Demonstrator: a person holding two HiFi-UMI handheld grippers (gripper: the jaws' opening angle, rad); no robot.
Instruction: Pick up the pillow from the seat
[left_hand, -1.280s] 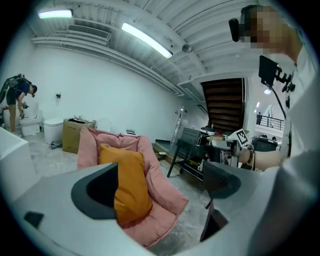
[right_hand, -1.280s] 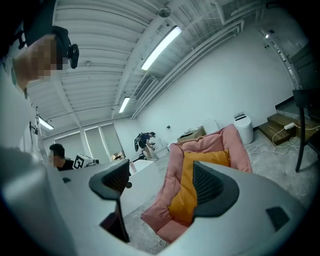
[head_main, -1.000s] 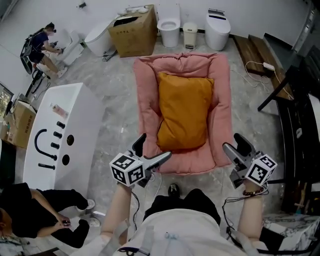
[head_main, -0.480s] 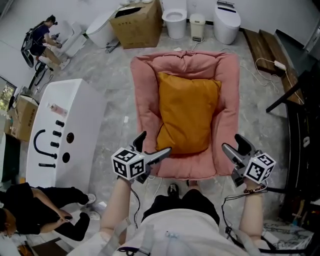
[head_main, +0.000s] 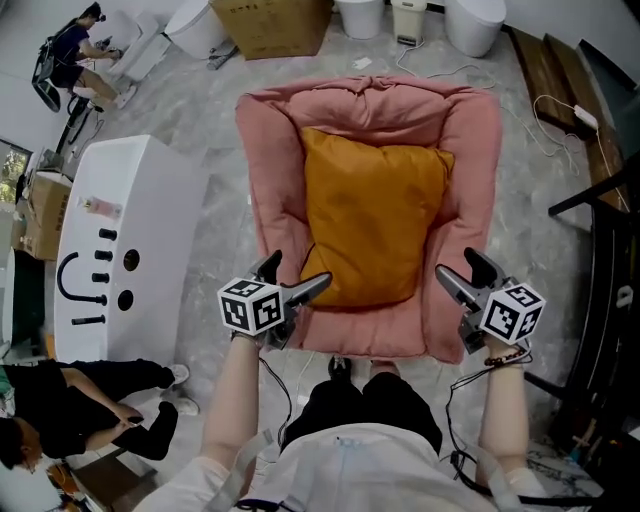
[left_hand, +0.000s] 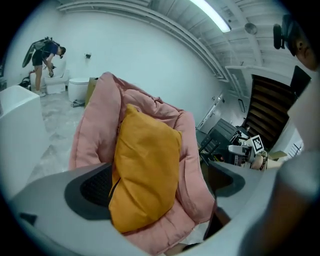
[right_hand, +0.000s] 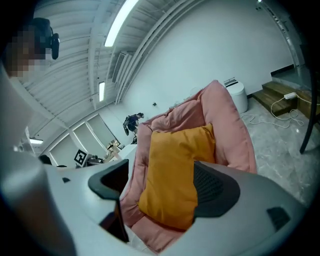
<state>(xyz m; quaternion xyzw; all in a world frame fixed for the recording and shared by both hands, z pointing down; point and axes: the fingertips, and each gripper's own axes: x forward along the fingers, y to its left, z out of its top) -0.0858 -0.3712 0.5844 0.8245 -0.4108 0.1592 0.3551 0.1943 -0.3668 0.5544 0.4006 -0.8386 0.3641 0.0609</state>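
Pillow (head_main: 372, 222): orange, flat on pink seat (head_main: 268, 190).
Handling: likely light, soft, compressible.
Hold: probably the 2 near corners.
Left gripper (head_main: 297, 276): wide apart, empty.
Right gripper (head_main: 458, 270): wide apart, empty.

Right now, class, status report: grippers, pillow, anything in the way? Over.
Left gripper, right gripper: jaws apart, both empty. Orange pillow lies untouched on pink seat. Nothing blocks it.

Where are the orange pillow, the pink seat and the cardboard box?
orange pillow (head_main: 370, 225), head view, its middle.
pink seat (head_main: 468, 190), head view, right side wall.
cardboard box (head_main: 272, 18), head view, its side.
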